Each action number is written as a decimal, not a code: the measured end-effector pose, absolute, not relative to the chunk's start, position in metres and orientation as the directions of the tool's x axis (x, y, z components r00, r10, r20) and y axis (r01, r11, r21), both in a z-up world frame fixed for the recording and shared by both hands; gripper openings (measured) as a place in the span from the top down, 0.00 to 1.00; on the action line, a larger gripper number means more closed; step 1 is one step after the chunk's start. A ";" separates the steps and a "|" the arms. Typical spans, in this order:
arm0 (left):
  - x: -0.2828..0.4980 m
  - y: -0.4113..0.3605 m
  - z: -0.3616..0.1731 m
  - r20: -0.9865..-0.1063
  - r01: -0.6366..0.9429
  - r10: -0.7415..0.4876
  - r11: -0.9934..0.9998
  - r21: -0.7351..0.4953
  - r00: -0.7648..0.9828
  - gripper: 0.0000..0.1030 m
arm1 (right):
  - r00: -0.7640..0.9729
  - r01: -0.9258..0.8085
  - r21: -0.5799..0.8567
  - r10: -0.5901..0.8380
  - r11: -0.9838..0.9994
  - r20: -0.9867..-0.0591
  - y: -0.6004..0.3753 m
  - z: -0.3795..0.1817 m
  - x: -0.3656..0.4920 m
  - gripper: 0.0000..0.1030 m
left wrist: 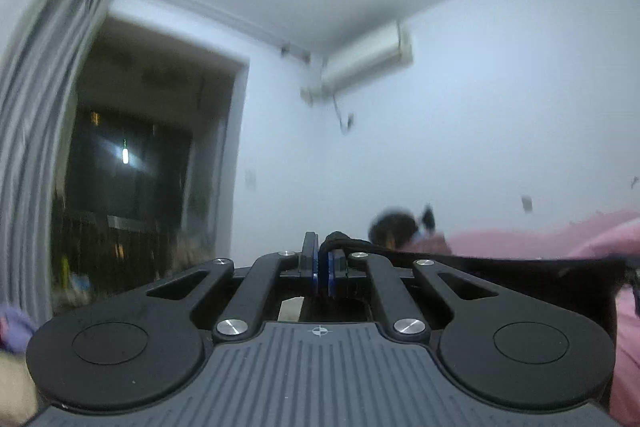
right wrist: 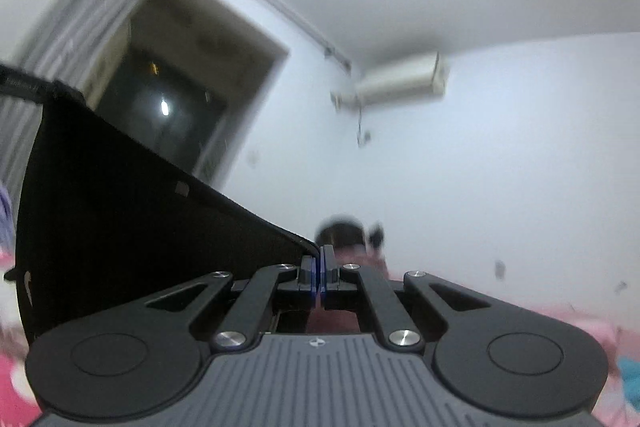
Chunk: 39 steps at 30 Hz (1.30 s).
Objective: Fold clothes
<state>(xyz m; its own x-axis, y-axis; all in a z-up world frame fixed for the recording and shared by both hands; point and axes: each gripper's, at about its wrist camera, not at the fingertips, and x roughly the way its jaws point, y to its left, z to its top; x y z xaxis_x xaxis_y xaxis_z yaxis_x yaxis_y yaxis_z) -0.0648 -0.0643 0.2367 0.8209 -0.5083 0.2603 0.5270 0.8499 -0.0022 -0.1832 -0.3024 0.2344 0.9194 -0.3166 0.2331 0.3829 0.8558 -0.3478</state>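
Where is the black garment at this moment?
The black garment is held up in the air between both grippers: it stretches left from the right gripper in the right wrist view, and right from the left gripper in the left wrist view.

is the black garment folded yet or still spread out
Spread out. The black garment hangs as one taut sheet between the left gripper and right gripper, both shut on its edge.

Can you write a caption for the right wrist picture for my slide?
Right tongs shut on a corner of black cloth, lifted toward the ceiling.
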 end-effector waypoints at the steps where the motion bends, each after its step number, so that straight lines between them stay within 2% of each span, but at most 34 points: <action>1: -0.071 -0.062 0.247 0.291 0.521 -0.502 0.854 0.014 0.815 0.96 | 0.917 0.379 -0.349 -0.299 0.857 0.263 -0.302 0.247 -0.185 0.98; 4: -0.091 -0.060 0.272 0.354 0.510 -0.494 0.859 0.054 0.794 0.96 | 0.908 0.370 -0.339 -0.260 0.865 0.327 -0.305 0.277 -0.199 0.98; 7: -0.106 -0.061 0.295 0.377 0.521 -0.504 0.851 0.063 0.777 0.96 | 0.891 0.381 -0.344 -0.242 0.858 0.384 -0.309 0.300 -0.214 0.98; 11: -0.127 -0.059 0.313 0.389 0.537 -0.521 0.840 0.076 0.760 0.96 | 0.891 0.355 -0.328 -0.210 0.875 0.403 -0.318 0.324 -0.235 0.98; 18: -0.150 -0.053 0.298 0.369 0.587 -0.574 0.805 0.088 0.731 0.96 | 0.878 0.382 -0.362 -0.212 0.850 0.428 -0.313 0.325 -0.270 0.98; 24: -0.136 -0.056 0.276 0.267 0.638 -0.628 0.768 0.060 0.731 0.96 | 0.895 0.385 -0.370 -0.244 0.846 0.373 -0.316 0.304 -0.258 0.98; 28: -0.110 -0.063 0.255 0.192 0.625 -0.622 0.779 0.049 0.759 0.96 | 0.915 0.378 -0.421 -0.263 0.825 0.305 -0.312 0.271 -0.209 0.98; 30: -0.087 -0.066 0.239 0.128 0.608 -0.606 0.793 0.024 0.785 0.96 | 0.924 0.368 -0.446 -0.271 0.816 0.269 -0.309 0.255 -0.184 0.98; 35: -0.011 -0.066 0.185 -0.049 0.526 -0.528 0.849 -0.043 0.848 0.96 | 0.965 0.261 -0.493 -0.240 0.830 0.107 -0.297 0.198 -0.082 0.98; 39: 0.055 -0.058 0.131 -0.189 0.414 -0.420 0.907 -0.074 0.887 0.96 | 0.979 0.156 -0.518 -0.199 0.841 -0.029 -0.281 0.144 0.004 0.98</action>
<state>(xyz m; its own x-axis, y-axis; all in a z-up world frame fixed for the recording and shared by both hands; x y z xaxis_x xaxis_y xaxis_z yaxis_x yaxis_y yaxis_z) 0.0546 -0.0577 0.1314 0.8875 -0.4203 -0.1892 0.4140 0.9073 -0.0736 0.0036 -0.2810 0.1444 0.9795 -0.1995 -0.0291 0.1559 0.8411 -0.5179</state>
